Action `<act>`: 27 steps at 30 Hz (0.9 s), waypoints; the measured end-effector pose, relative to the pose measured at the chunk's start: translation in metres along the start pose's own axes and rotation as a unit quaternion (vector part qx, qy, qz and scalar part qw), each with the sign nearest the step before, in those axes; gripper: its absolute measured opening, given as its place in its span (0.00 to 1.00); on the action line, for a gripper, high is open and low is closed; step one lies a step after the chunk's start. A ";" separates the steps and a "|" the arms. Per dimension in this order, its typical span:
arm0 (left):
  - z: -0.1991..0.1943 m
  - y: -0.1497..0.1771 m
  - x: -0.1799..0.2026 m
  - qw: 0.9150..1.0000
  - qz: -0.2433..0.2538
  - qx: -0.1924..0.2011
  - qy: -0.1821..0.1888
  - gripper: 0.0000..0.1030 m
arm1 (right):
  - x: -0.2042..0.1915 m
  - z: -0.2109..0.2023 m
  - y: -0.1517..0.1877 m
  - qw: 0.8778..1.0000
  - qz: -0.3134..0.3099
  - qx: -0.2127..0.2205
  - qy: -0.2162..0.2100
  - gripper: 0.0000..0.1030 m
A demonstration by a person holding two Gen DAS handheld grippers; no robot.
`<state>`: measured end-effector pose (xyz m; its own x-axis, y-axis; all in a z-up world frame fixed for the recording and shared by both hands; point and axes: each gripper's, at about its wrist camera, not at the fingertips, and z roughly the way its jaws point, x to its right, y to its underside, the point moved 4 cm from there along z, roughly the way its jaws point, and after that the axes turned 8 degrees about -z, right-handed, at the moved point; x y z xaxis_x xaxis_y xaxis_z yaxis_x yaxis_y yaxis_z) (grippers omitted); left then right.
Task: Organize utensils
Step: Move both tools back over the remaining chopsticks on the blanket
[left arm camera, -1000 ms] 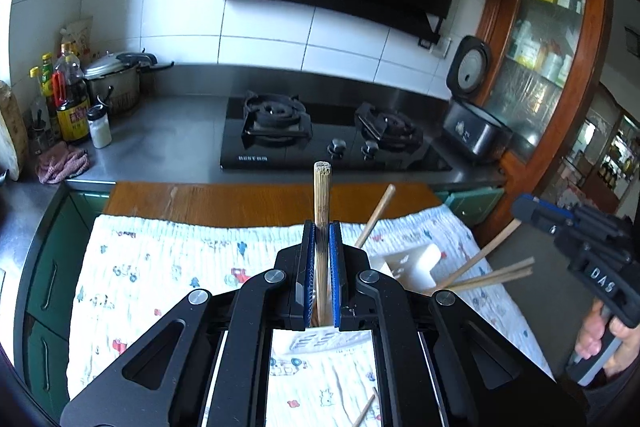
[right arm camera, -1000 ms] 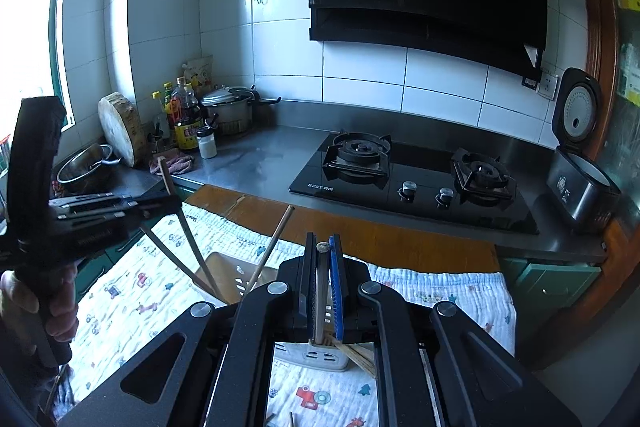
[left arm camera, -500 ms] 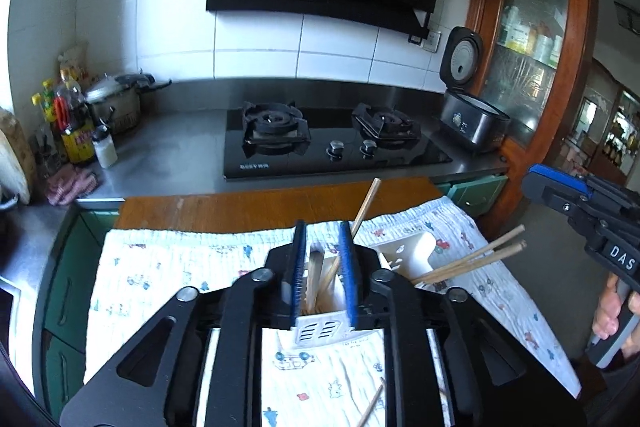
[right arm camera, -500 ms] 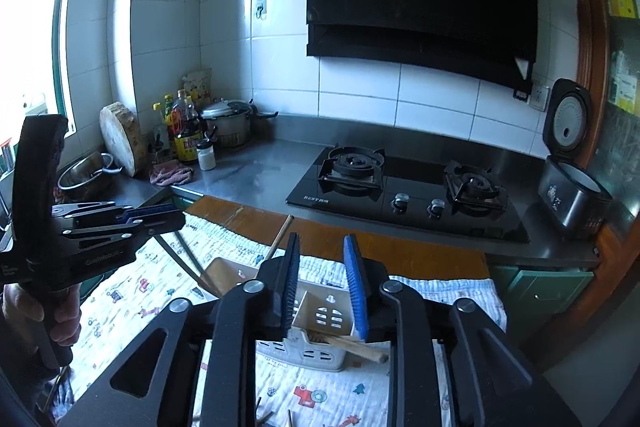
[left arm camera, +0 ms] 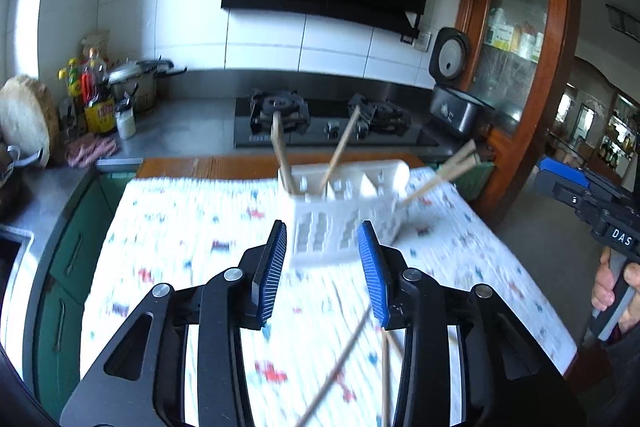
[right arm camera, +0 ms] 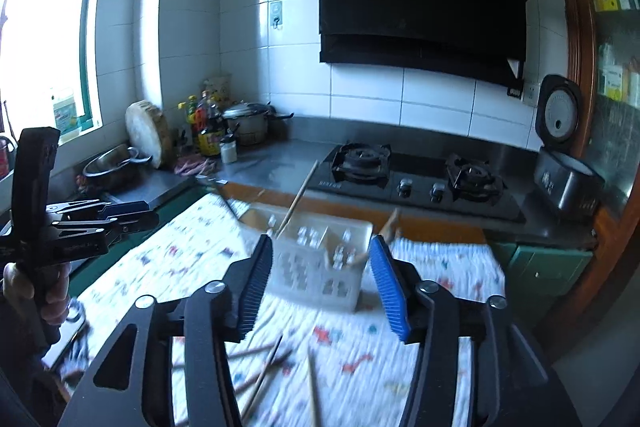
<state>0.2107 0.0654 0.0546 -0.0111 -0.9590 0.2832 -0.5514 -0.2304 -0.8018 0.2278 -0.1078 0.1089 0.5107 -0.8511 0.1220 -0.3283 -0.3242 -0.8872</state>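
Note:
A white slotted utensil basket (left arm camera: 340,211) stands on the patterned cloth (left arm camera: 180,227) and holds several wooden chopsticks (left arm camera: 340,151) that lean outward. My left gripper (left arm camera: 323,267) is open and empty, just in front of the basket. My right gripper (right arm camera: 322,287) is open and empty, also just short of the basket (right arm camera: 316,259). Loose chopsticks (right arm camera: 264,375) lie on the cloth below the right gripper, and more loose chopsticks (left arm camera: 344,359) show under the left one. Each gripper shows at the edge of the other's view: the right gripper (left arm camera: 592,203), the left gripper (right arm camera: 80,223).
A gas hob (left arm camera: 332,123) sits on the steel counter behind the table. Bottles (left arm camera: 96,95), a pot (left arm camera: 136,83) and a round board (left arm camera: 24,119) stand at the left. A rice cooker (left arm camera: 456,95) and a wooden cabinet (left arm camera: 516,39) are at the right.
Both grippers let go of their chopsticks into the basket, opened wide, and pulled back and up away from it.

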 end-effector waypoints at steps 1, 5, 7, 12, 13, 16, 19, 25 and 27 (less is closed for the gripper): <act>-0.003 0.008 -0.002 1.000 -0.001 -0.002 0.000 0.37 | -0.004 -0.006 0.012 1.000 -0.002 -0.003 -0.004 0.50; -0.015 0.052 -0.010 1.000 -0.009 -0.011 -0.007 0.38 | -0.017 -0.024 0.053 1.000 -0.008 -0.013 -0.011 0.52; -0.018 0.071 -0.014 1.000 -0.019 -0.018 -0.001 0.39 | -0.021 -0.030 0.075 1.000 -0.007 -0.021 -0.012 0.52; -0.018 0.110 -0.025 0.999 -0.029 -0.040 -0.007 0.40 | -0.031 -0.036 0.127 0.999 0.002 -0.047 -0.018 0.52; -0.017 0.118 -0.027 0.998 -0.032 -0.046 -0.007 0.40 | -0.032 -0.036 0.134 0.999 0.001 -0.052 -0.016 0.52; -0.015 0.140 -0.032 0.998 -0.028 -0.061 -0.015 0.40 | -0.037 -0.039 0.160 0.998 0.000 -0.063 -0.012 0.52; -0.010 0.160 -0.038 0.996 -0.034 -0.078 -0.022 0.40 | -0.039 -0.039 0.181 0.997 0.001 -0.075 -0.005 0.52; -0.001 0.186 -0.053 0.993 -0.041 -0.105 -0.042 0.40 | -0.038 -0.032 0.218 0.994 0.016 -0.104 -0.011 0.49; 0.001 0.191 -0.055 0.992 -0.039 -0.112 -0.046 0.40 | -0.038 -0.029 0.228 0.993 0.021 -0.115 -0.014 0.46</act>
<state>0.1070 0.0744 -0.1148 0.1089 -0.9530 0.2826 -0.7191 -0.2718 -0.6396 0.1104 -0.1613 -0.0856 0.5136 -0.8550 0.0718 -0.5205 -0.3770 -0.7661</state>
